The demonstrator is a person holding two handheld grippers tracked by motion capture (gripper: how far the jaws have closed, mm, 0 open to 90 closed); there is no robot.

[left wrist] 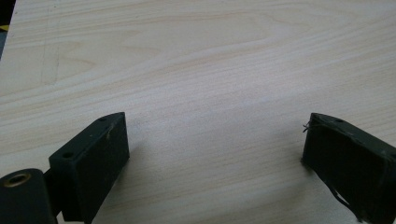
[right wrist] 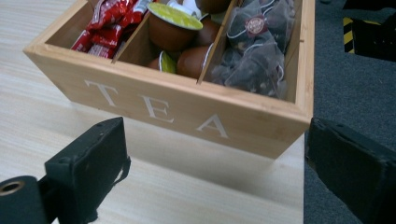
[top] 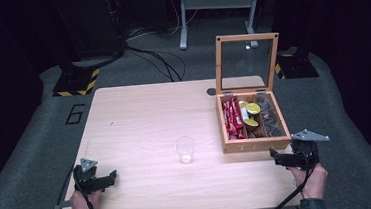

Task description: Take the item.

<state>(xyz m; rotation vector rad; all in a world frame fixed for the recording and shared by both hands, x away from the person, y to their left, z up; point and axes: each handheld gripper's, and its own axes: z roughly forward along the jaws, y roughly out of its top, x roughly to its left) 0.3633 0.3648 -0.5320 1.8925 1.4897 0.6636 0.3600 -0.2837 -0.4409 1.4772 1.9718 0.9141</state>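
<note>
White "TEA" lettering facing right gripper

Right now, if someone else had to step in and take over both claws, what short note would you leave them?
Left claw: open, empty, over bare table near the front left corner.
Right claw: open, empty, just in front of the tea box.
Tea box: lid up, at the table's right side; red packets, capsules and tea bags in three compartments.
Cup: clear, upright, looks empty, mid-table.
Done: box open.
Left: nothing picked or put in the cup yet.
</note>
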